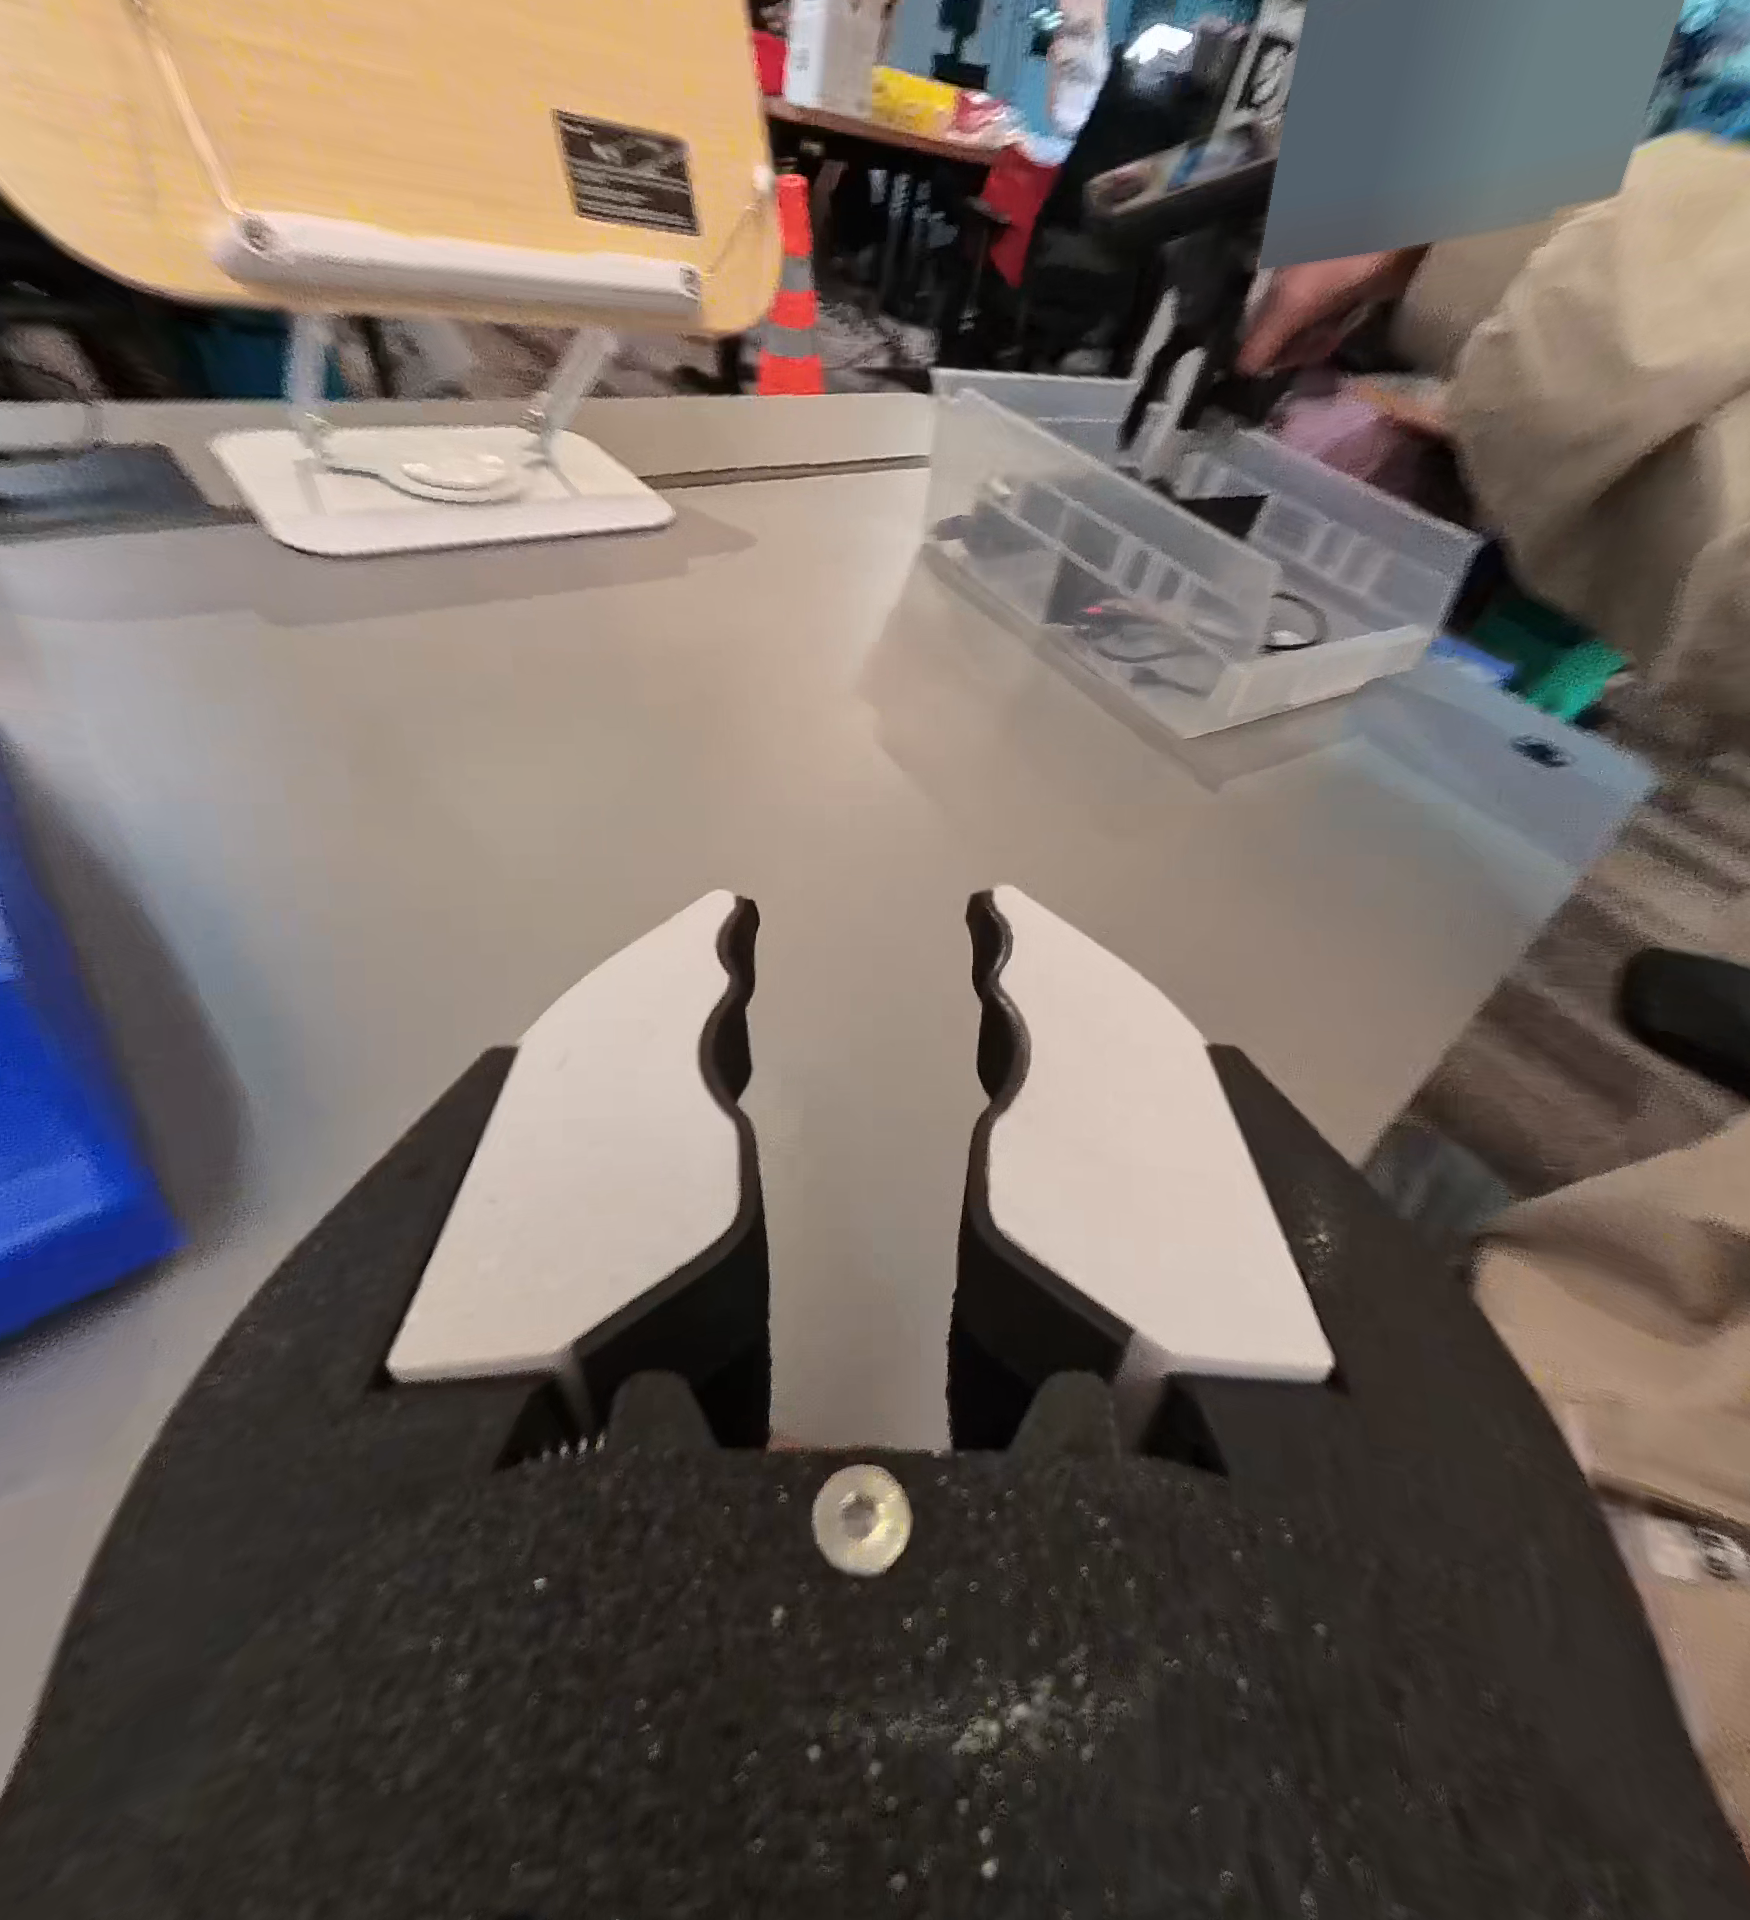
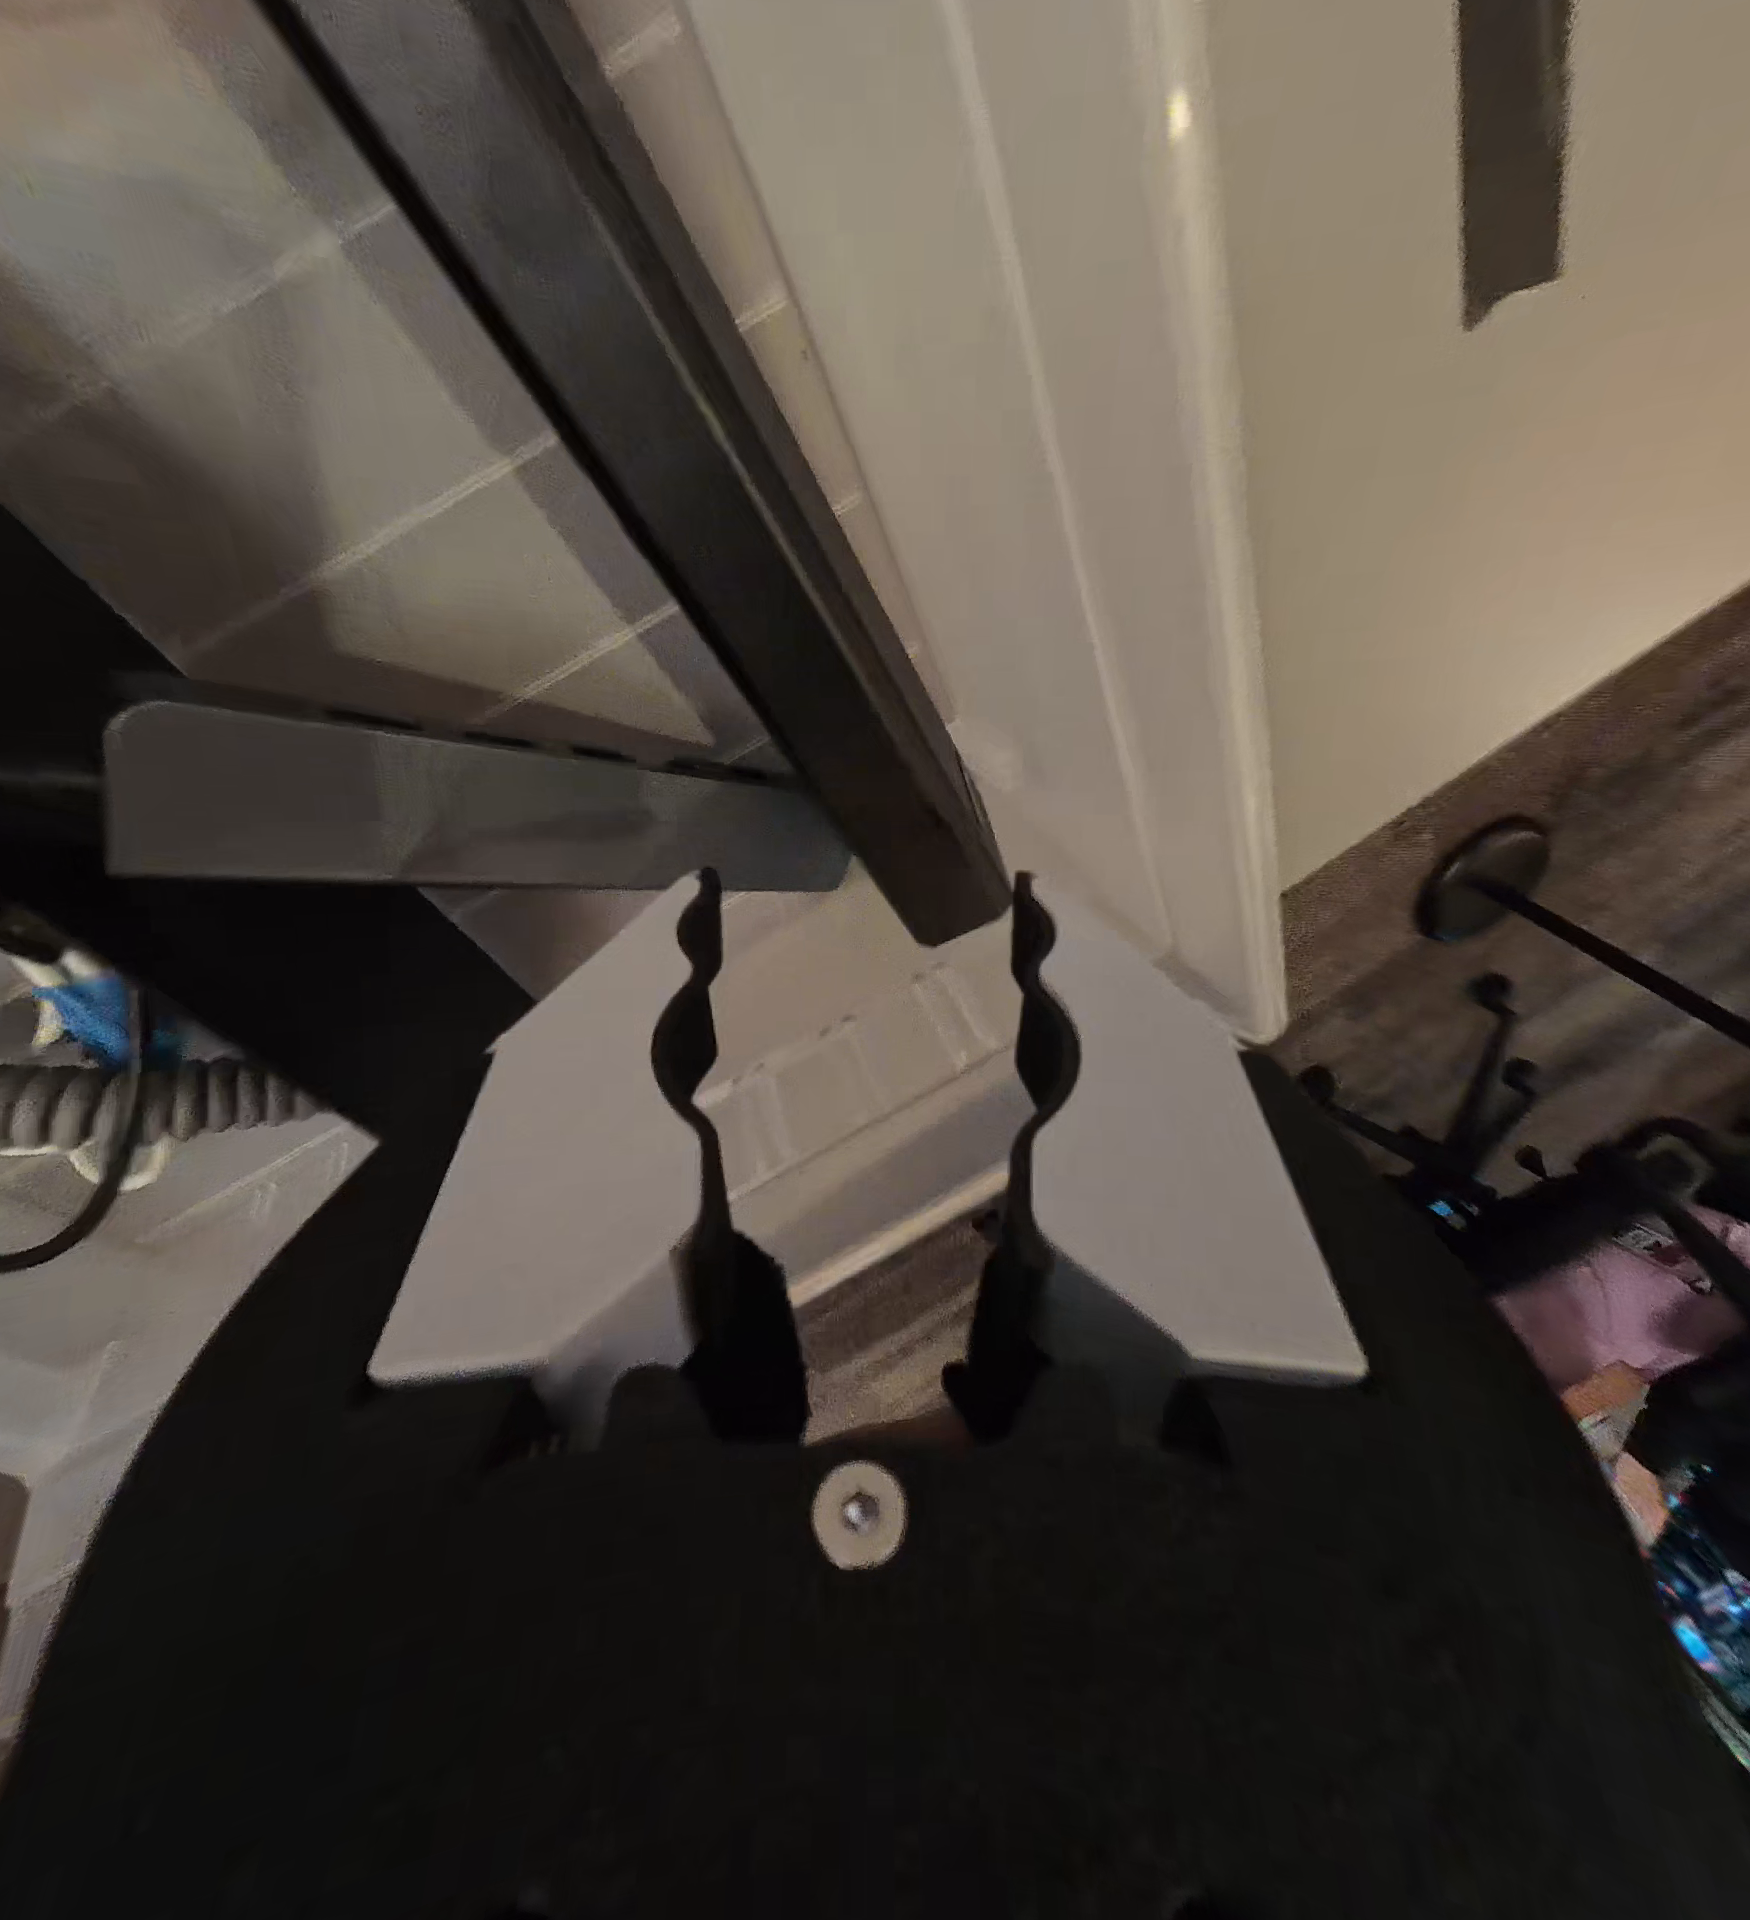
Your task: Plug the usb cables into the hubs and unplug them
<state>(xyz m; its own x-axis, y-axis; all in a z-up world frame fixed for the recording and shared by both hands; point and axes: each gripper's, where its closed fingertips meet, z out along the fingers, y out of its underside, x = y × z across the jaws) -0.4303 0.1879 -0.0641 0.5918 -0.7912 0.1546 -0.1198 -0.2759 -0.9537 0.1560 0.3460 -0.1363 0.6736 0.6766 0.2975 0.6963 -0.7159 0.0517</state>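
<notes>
Cables: dark, lying in clear compartment box at table's far right | left gripper: jaws apart, empty, over bare table | right gripper: jaws apart, empty, aimed at table underside | hubs: cannot tell.

Left wrist view: grey table beneath and ahead of the gripper. Ahead-left, white stand carrying a tilted wooden board. Blue bin at far left. Ahead-right, clear plastic organiser box, dark contents blurred. Orange traffic cone beyond the table. Person in beige sleeve at right.

Right wrist view: table underside with dark frame rail above the gripper; coiled grey hose at left; carpet at right.
</notes>
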